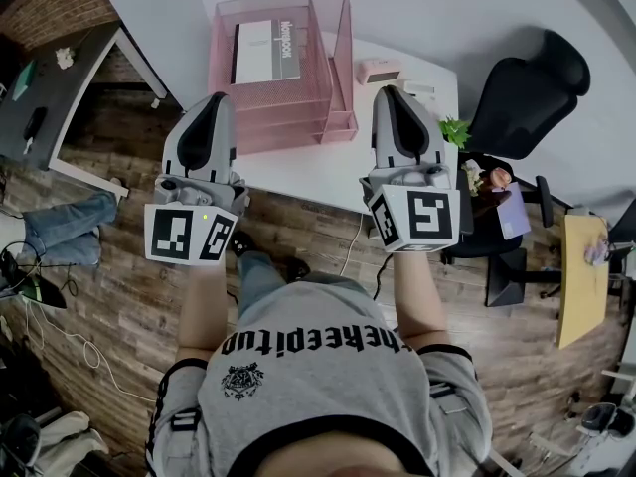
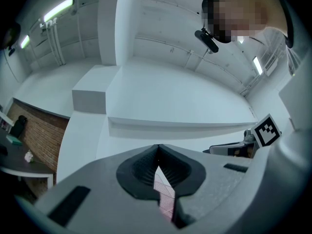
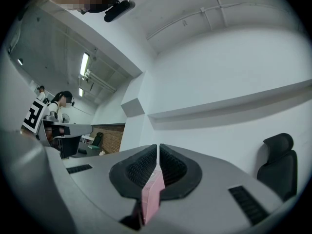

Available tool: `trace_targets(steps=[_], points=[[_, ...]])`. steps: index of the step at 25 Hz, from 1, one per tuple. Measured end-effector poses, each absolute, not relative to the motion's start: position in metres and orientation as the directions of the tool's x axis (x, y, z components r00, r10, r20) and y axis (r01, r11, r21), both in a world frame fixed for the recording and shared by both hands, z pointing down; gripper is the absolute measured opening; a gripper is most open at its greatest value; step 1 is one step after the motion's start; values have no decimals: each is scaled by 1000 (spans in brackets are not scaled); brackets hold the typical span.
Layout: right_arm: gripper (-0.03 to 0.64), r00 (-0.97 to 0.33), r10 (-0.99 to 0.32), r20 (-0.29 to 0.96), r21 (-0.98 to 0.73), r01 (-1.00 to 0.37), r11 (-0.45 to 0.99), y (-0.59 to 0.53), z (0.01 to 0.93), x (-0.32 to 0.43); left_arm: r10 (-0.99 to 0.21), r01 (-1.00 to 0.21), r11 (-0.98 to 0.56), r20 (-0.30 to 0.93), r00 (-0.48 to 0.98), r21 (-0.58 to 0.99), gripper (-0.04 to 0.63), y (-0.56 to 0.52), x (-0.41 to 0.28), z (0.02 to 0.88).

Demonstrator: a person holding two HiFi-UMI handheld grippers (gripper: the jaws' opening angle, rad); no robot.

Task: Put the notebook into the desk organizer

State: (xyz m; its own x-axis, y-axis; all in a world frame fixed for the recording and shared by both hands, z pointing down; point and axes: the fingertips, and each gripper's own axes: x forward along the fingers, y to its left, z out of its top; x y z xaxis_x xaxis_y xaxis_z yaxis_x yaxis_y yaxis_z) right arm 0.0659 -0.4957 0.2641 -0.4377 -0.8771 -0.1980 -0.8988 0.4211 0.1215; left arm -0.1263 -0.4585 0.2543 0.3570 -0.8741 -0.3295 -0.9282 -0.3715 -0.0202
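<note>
The notebook (image 1: 263,51) lies flat in the top tray of the pink mesh organizer (image 1: 338,43), which stands on the white table (image 1: 298,172). You hold both tools just short of it: your left gripper (image 1: 212,100) by the organizer's near left corner, your right gripper (image 1: 390,92) beside its right edge. Each has its jaws pressed together, pinching nothing (only a sliver of pink shows through the slit below the pads). A small pink box (image 1: 378,71) sits right of the organizer. A black office chair (image 1: 522,92) stands off the table's right end.

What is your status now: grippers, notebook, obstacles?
Both shut, empty: left gripper, right gripper. Task thing: notebook lies in pink desk organizer. Nothing in the way.
</note>
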Motion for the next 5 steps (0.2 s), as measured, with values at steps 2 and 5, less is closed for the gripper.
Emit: trace_targets(steps=[2, 5], points=[[3, -435, -878, -201, 119, -900, 419, -494, 264, 66, -874, -928, -371, -330, 356, -21, 3, -457, -126, 254], [3, -438, -875, -205, 116, -899, 422, -492, 262, 66, -874, -929, -371, -331, 356, -21, 3, -454, -125, 253]])
